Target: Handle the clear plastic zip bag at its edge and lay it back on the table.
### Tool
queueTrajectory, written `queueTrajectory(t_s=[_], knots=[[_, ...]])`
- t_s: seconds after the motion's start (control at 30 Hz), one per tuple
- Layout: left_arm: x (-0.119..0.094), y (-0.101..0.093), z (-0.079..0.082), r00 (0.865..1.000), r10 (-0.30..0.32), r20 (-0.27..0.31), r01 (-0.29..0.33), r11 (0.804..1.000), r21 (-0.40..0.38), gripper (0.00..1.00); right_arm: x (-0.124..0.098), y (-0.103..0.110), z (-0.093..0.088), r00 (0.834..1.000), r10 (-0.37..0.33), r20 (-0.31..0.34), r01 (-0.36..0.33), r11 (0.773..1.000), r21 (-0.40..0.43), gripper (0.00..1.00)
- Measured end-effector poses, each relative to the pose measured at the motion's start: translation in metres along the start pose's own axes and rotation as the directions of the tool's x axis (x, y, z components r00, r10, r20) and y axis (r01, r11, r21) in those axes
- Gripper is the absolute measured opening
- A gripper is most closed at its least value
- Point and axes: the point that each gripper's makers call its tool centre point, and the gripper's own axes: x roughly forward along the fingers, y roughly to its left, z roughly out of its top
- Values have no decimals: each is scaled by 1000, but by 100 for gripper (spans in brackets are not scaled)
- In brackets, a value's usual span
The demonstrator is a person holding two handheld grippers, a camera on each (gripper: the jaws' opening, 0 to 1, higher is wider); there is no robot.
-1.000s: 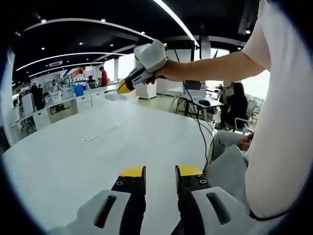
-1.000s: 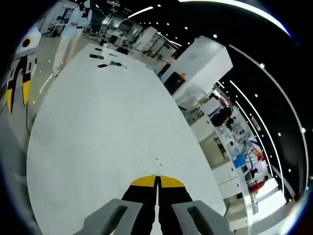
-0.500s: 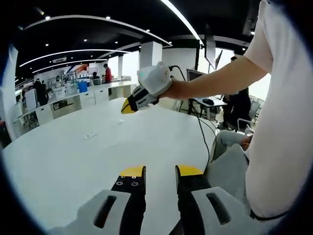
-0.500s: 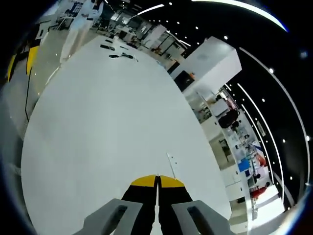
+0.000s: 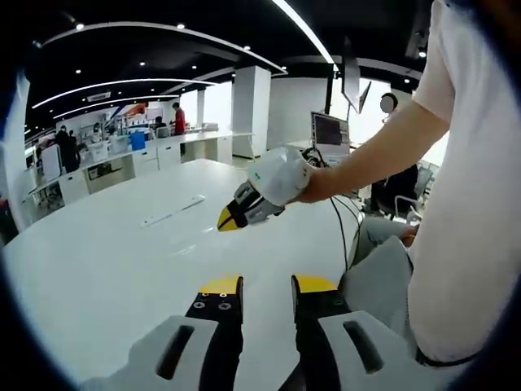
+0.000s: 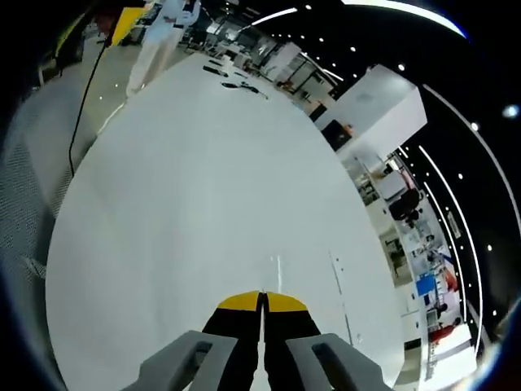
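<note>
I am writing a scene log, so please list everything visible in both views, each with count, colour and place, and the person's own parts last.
Table: one, white, large and rounded, under both grippers.
Zip bag: one, clear, lying flat on the table beyond the right gripper; hard to make out.
Small dark items: a few, at the table's far end; too small to name.
Monitor: one, dark screen, on a desk behind the table.
People in background: several, standing and seated by far desks.
Left gripper: yellow-tipped black jaws, parted, above the table.
Right gripper: yellow-tipped, jaws together, held low above the table.
Person's arm: one, bare, white sleeve.
</note>
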Motion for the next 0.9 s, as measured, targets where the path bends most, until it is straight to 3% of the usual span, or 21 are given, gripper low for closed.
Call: queueTrajectory(t_s=[0.5,0.9], knots=[[4,-3,-3,1000,-11,-15,11,1000,-1,21,17,43,-20,996,90,-9,-90,993,-78,0],[7,-4,-6,999,-22,-31,22,1000,-3,20,22,64,-32,989,142,-28,-143,989,-25,0]])
